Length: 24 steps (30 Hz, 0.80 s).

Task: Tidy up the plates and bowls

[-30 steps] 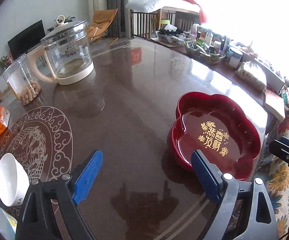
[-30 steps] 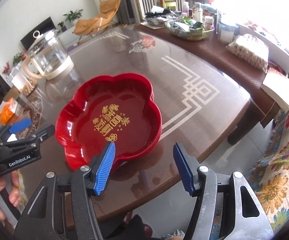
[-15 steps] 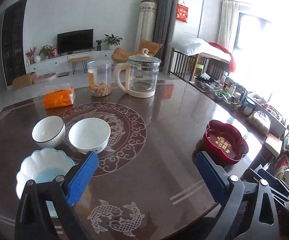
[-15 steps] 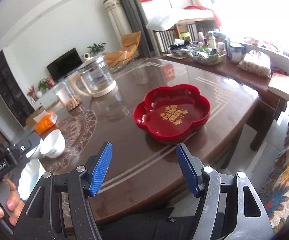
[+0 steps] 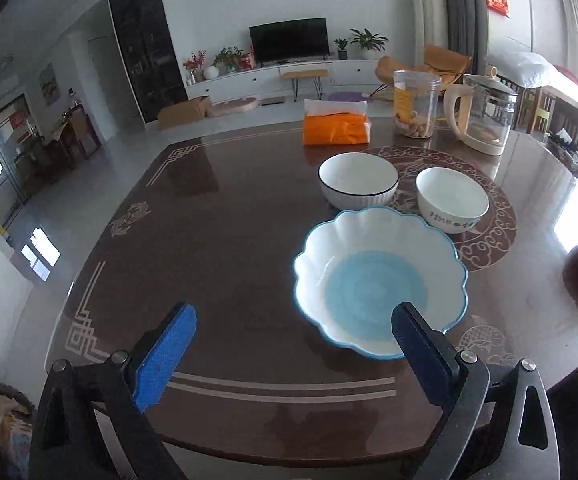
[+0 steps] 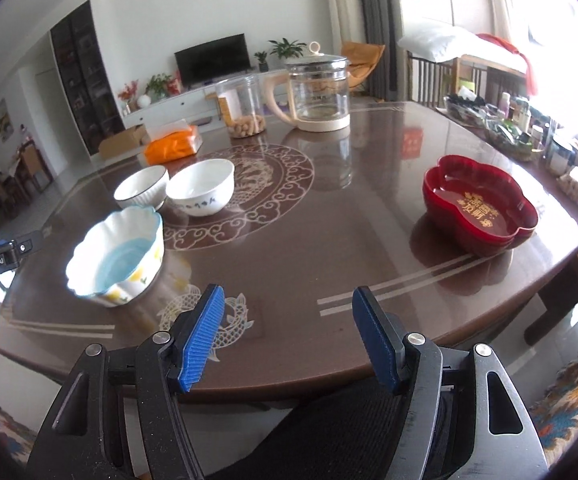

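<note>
Left claw, jaws spread and empty, is aimed at the scalloped blue bowl at centre frame, its rim presumably the intended grasp. 2 white bowls are seen behind; the red plate lies at right. Right claw is likewise held spread and empty above the worktop.

Dark brown glossy table, pale inlaid border lines, round dragon medallion at centre, fish motif near lower edge. In right wrist view: scalloped blue bowl left of centre; two white bowls touching, above it. Orange tissue pack, jar, glass kettle along upper edge. Red tray at right, well apart.
</note>
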Available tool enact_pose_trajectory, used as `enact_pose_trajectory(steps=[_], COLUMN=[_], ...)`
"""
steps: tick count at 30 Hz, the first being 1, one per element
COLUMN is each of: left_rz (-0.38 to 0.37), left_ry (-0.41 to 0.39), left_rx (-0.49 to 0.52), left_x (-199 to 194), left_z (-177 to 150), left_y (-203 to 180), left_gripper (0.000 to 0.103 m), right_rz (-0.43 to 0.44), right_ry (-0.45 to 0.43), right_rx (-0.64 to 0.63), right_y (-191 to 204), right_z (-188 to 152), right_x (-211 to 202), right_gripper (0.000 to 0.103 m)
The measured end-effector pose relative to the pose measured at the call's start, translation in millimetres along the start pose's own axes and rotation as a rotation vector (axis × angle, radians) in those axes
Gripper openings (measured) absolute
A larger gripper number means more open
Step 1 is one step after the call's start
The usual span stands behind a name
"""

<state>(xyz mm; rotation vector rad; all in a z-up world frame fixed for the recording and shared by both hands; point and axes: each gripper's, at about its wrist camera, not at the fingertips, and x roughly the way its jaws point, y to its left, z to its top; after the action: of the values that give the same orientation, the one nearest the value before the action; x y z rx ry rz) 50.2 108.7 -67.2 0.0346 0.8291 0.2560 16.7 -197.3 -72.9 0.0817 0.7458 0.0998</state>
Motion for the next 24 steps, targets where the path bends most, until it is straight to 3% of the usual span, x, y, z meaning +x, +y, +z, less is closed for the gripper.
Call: enact_pose_trajectory(steps=[10, 16, 24], left_rz=[0.018, 0.002, 0.0], left_ry=[0.043, 0.087, 0.112], left_rx=[-0.016, -0.042, -0.038], left_x=[4, 15, 28], left_z=[-3, -6, -9], left_y=[9, 21, 27], left_gripper=[0.098, 0.098, 0.098], right_rz=[0.046, 0.118, 0.098], right_ry=[0.028, 0.063, 0.107], right_rx=[-0.112, -0.13, -0.157], right_y=[48, 64, 76], right_z=[18, 31, 27], right_x=[10, 18, 31], right_gripper=[0.07, 0.07, 0.07])
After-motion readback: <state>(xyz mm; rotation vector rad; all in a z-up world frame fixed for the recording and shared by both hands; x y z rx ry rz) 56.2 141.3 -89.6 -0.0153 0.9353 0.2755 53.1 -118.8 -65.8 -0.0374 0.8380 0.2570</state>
